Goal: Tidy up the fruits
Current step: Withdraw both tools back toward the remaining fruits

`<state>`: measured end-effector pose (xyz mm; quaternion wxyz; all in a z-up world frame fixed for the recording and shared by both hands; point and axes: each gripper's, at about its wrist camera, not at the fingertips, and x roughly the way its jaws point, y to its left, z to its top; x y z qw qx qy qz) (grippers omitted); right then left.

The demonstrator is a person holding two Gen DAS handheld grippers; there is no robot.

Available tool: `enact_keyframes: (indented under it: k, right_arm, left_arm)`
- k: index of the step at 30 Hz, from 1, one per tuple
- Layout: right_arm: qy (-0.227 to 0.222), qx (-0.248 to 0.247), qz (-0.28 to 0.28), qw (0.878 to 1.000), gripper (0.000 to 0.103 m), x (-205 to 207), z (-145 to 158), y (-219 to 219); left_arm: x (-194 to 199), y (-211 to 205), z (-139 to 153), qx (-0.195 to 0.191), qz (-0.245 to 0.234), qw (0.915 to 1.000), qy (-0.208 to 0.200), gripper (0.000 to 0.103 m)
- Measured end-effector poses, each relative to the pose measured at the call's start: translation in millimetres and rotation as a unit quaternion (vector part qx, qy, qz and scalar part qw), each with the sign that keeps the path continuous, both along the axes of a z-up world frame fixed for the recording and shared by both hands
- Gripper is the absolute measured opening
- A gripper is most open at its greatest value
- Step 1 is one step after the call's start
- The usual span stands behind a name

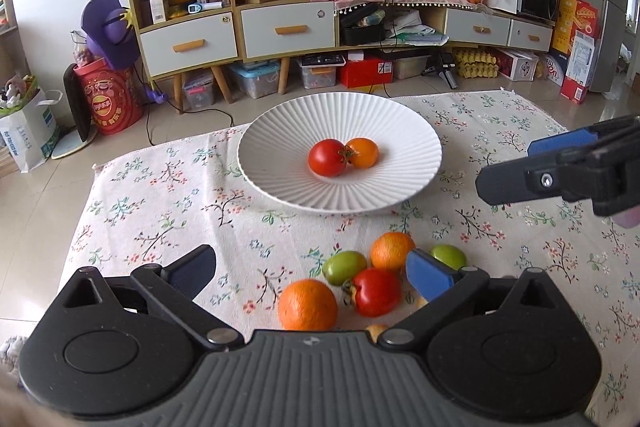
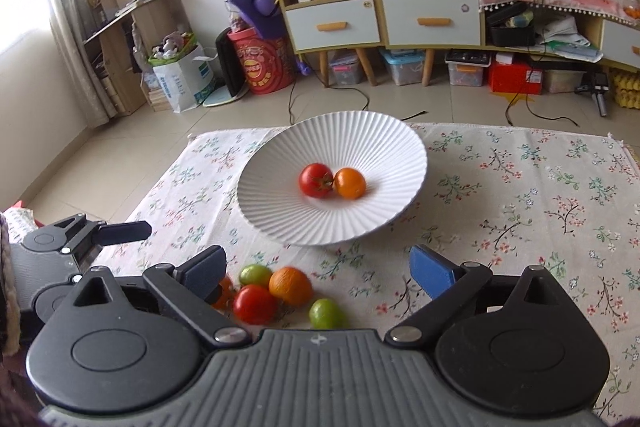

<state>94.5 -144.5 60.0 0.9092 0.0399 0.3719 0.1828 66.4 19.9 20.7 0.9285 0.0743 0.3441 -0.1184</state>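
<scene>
Grippers left (image 1: 312, 269) and right (image 2: 316, 267) gape wide, empty, over loose fruit (image 1: 376, 291) beside plate (image 1: 280, 131).

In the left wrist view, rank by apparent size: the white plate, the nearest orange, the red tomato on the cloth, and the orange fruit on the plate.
1. white plate
2. nearest orange
3. red tomato on the cloth
4. orange fruit on the plate

The last sits farther from the camera, so its true rank is unsure.
</scene>
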Motion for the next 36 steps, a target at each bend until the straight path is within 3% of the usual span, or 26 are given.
enact_keyframes:
  k: [7, 21, 28, 36]
  right_arm:
    - [-0.014, -0.015, 0.022, 1.000, 0.102, -23, -7, 2]
    - [-0.004, -0.027, 0.011, 1.000, 0.102, -47, -32, -15]
    - [0.012, -0.047, 0.011, 0.999, 0.102, -59, -45, -21]
    - [0.022, -0.059, 0.010, 0.998, 0.102, -64, -56, -28]
  left_arm:
    - [-17, 10, -3, -0.011, 0.014, 0.9998, 0.010, 0.098]
    - [-51, 30, -11, -0.033, 0.018, 0.9992, 0.012, 0.098]
    - [-61, 35, -20, -0.056, 0.031, 0.9969, 0.047, 0.098]
    - [-73, 18, -33, -0.048, 0.004, 0.9963, 0.070, 0.098]
